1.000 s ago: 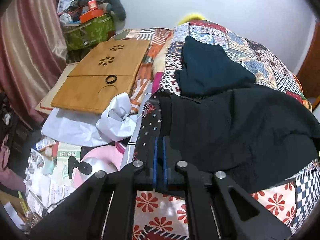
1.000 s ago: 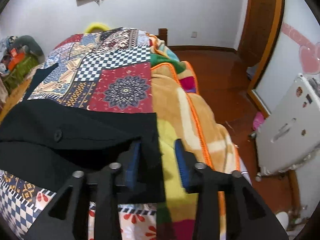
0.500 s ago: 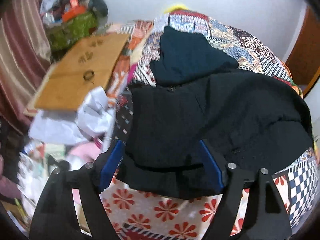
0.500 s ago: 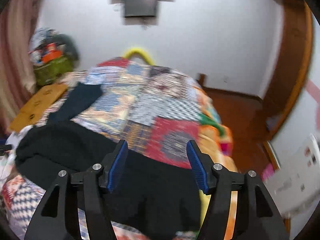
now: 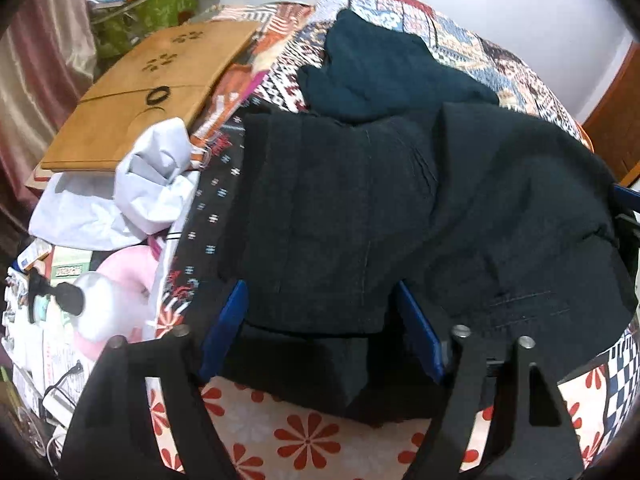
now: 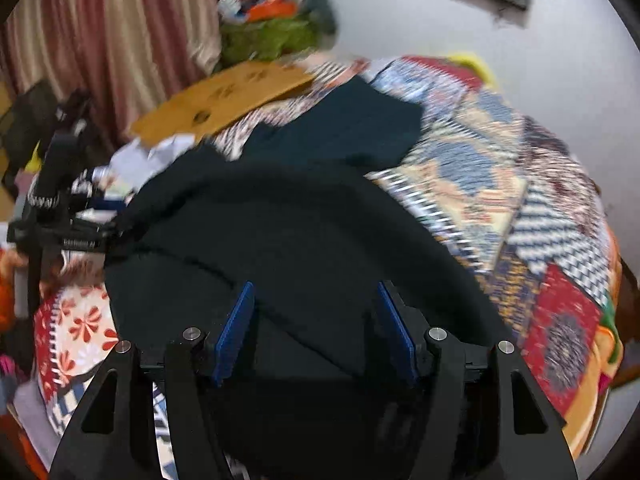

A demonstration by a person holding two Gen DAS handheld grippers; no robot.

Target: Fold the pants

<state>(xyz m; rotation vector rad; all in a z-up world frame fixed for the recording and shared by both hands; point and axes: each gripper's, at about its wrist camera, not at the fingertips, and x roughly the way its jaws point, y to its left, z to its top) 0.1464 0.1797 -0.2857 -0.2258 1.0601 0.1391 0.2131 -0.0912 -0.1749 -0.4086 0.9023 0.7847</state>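
Black pants [image 5: 340,208] lie folded across the patchwork bedspread [image 5: 500,60], with a double layer at the near edge. My left gripper [image 5: 320,292] points down over that near edge. Its jaws are closing, the fabric lies between the blue pads [image 5: 224,320], and they do not press on it. My right gripper [image 6: 315,288] hovers open above the middle of the pants [image 6: 280,232], nothing gripped. Its blue fingertip [image 5: 624,196] shows at the right edge of the left wrist view.
A dark teal garment [image 5: 380,68] lies beyond the pants. Left of the bed are a wooden lap tray [image 5: 152,92], crumpled white cloth [image 5: 152,176], a pink-and-white object [image 5: 116,280] and floor clutter. A striped curtain [image 6: 100,32] and a green bag [image 5: 160,4] stand behind.
The left gripper went from shut to wide open and sank toward the pants' near edge. The right gripper let go of the pants' right corner, opened wider and swung left over the pants.
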